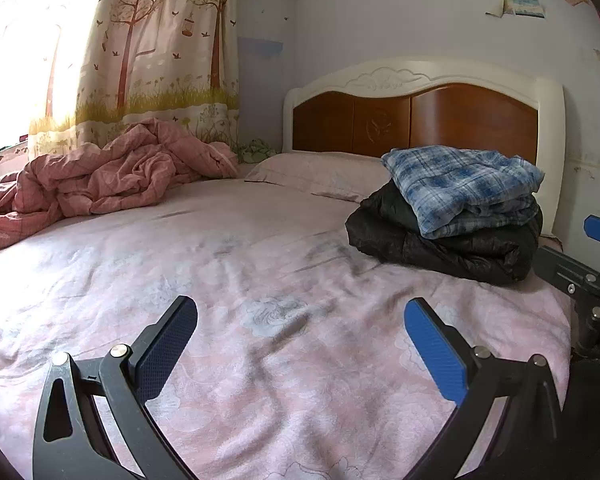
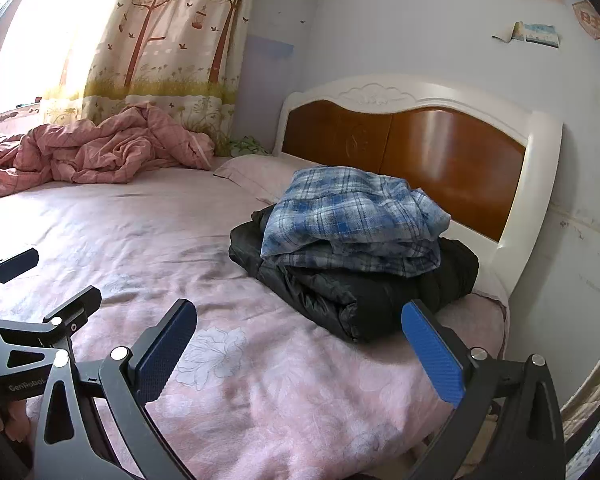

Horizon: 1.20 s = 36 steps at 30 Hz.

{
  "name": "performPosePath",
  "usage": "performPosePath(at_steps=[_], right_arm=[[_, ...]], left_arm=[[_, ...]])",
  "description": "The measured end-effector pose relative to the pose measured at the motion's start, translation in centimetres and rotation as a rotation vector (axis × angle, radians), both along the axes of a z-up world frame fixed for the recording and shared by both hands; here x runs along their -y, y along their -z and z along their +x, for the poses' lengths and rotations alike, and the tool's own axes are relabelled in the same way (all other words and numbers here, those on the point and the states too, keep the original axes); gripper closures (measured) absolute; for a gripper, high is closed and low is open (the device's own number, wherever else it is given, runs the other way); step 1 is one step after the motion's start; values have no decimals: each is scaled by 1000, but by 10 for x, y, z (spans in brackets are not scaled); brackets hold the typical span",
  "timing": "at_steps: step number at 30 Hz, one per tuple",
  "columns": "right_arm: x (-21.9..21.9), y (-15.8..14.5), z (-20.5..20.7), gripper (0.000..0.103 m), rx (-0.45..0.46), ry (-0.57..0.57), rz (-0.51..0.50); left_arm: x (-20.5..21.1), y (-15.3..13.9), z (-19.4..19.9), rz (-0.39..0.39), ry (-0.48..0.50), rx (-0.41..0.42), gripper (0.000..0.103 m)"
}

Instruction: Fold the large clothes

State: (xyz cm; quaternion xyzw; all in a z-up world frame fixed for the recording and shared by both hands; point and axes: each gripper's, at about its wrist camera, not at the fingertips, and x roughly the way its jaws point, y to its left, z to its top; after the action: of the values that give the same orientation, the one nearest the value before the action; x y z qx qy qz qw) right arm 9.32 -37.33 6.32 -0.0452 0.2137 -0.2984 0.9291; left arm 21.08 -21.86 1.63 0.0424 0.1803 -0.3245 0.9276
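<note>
A folded blue plaid garment lies on top of a folded black padded jacket, stacked on the pink bed sheet near the headboard. My left gripper hovers open over bare sheet, short of the stack and to its left. Its body also shows at the left edge of the right wrist view, where the left gripper is open too. My right gripper is open and empty, with its right finger in front of the jacket's near corner.
A crumpled pink quilt is heaped at the far left by the tree-print curtain. A pink pillow lies against the white and brown headboard. The bed's right edge drops off beside the wall.
</note>
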Motion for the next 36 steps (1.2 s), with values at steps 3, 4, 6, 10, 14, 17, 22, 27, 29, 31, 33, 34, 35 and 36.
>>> performPosePath(at_steps=[3,4,6,10,14,17,22,27,29,31,33,34,35,36], right_arm=[[0,0,0,0,5,1,-2],[0,1,-1,0,5,1,-1],[0,1,0,0,1,2,-3],[-1,0,0,0,1,4,-3],[-1,0,0,0,1,4,-2],[-2,0,-1,0,2,6,-2],[-1,0,0,0,0,6,-4],[-1,1,-2,0,-1,2,-11],[-1,2,-2,0,0,4,-15],[-1,2,-1,0,-5,2,-13],[0,3,0,0,-16,0,-14],[0,4,-1,0,-19,1,-15],[0,3,1,0,-21,0,-17],[0,3,1,0,-22,1,-18]], left_arm=[[-1,0,0,3,-6,4,0],[-1,0,-1,3,-6,5,0],[-1,1,-1,5,-7,6,0],[-1,0,-1,5,-6,6,0],[-2,0,-1,5,-4,6,0],[-1,1,-1,5,-4,3,0],[-2,0,-1,8,-5,4,0],[-2,1,-2,5,-5,2,0],[-2,0,-2,6,-5,4,0],[-3,0,-2,3,-4,7,0],[-5,0,-2,1,-5,11,0],[-5,0,-2,0,-7,13,0],[-5,0,-2,0,-7,15,0],[-6,0,-2,1,-8,17,0]])
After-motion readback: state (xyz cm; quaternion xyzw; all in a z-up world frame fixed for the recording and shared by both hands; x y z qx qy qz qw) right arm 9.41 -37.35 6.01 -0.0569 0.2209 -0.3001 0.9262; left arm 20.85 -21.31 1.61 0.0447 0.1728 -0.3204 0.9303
